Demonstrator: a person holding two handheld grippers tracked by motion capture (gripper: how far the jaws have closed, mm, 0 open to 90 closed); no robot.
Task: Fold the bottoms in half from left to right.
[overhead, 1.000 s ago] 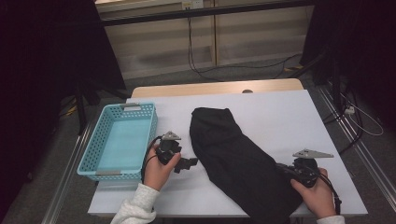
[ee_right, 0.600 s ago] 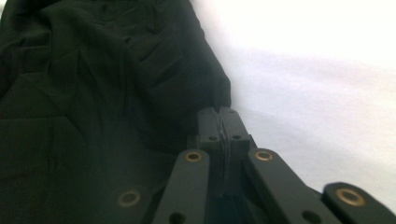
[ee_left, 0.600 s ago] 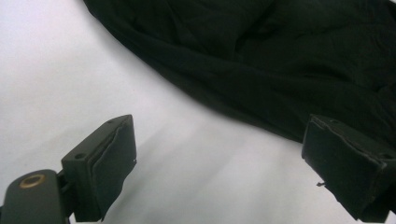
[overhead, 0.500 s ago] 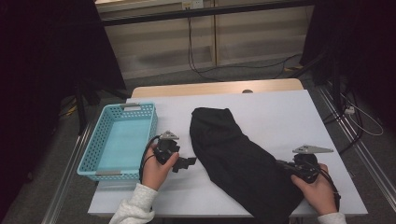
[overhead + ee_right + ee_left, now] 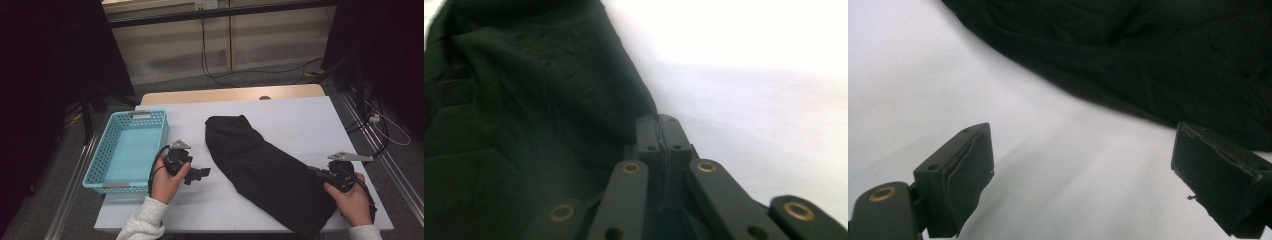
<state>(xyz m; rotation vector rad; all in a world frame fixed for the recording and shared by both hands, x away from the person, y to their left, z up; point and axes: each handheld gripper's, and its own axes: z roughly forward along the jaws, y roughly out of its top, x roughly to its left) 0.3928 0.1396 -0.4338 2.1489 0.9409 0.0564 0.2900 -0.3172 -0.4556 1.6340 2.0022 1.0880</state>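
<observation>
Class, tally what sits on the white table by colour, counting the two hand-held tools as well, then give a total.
Black cloth item: 1, the black garment
Turquoise item: 1, the basket
Black hand-held tools: 2, the left tool with jaws apart over bare table, and the right tool at the garment's edge
Total: 4
</observation>
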